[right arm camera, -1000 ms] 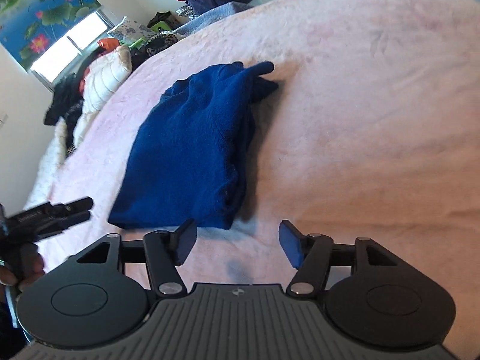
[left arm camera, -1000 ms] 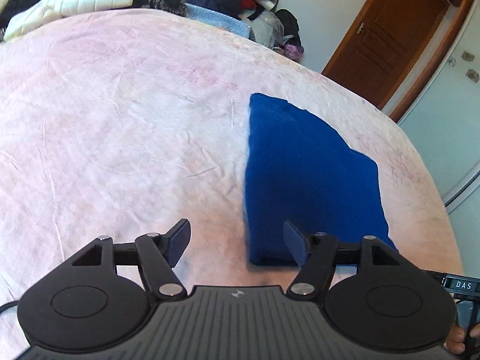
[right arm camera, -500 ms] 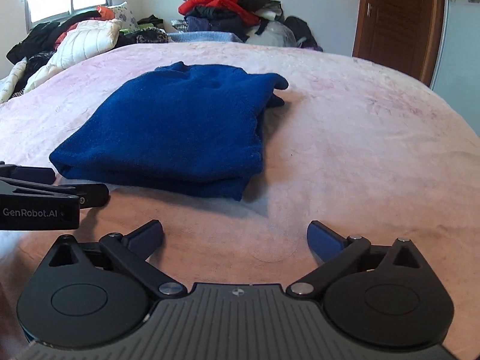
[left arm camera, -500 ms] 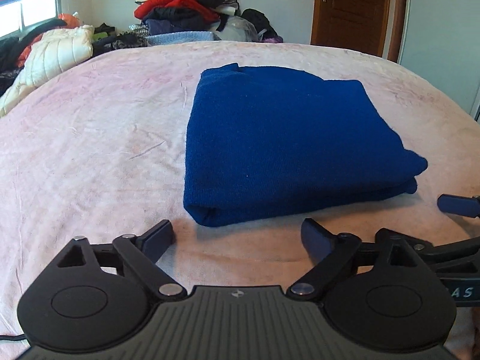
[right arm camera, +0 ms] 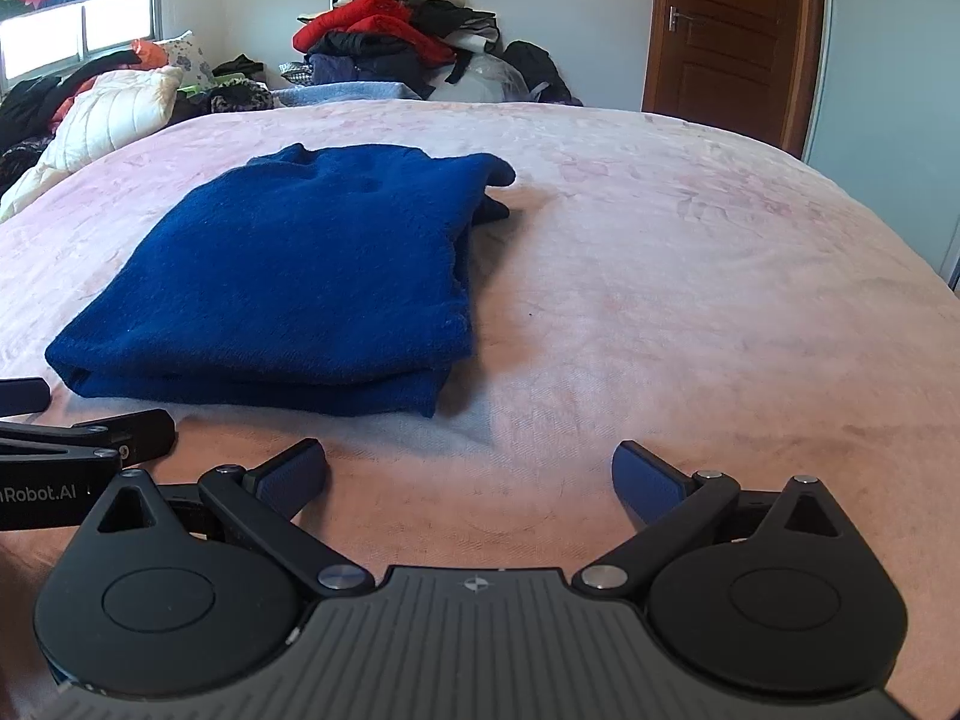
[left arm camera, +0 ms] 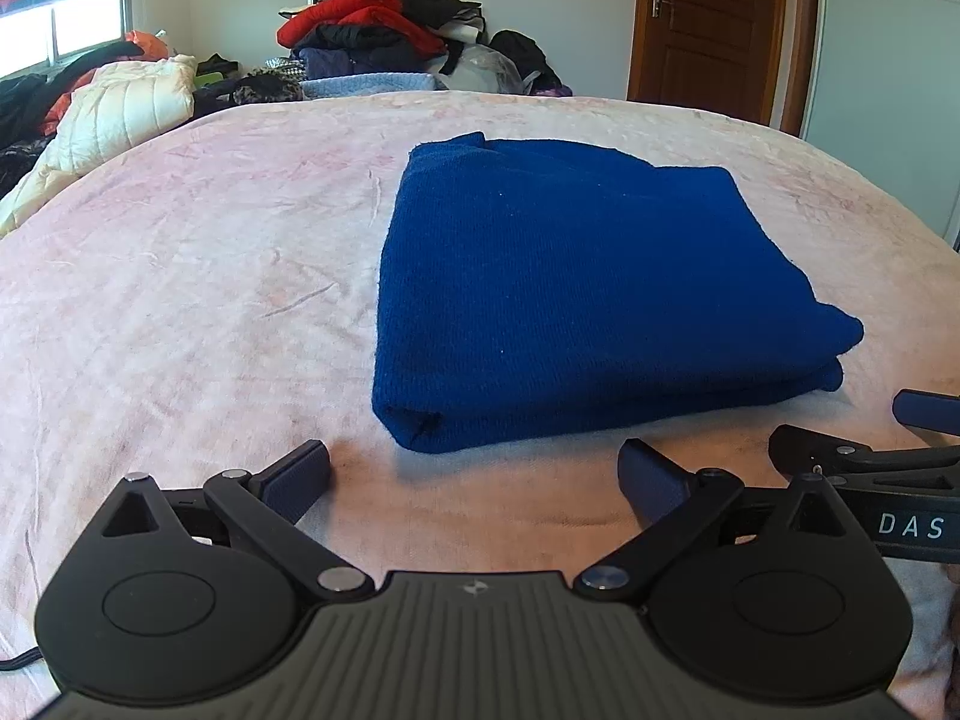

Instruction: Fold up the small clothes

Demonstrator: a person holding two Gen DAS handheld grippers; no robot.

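We see the dark-blue knitted garment [left arm camera: 576, 300], folded into a thick rectangular stack, lying flat on the bed covered by a pale-pink mottled blanket [left arm camera: 198, 300], just ahead of both tools. The left gripper [left arm camera: 474, 474] has just been opening and now stands at full spread with nothing between its pads, its tips just short of the stack's near edge. The right gripper [right arm camera: 470, 474] has likewise just opened wide and holds nothing, sitting over bare blanket to the right of the garment's near corner.
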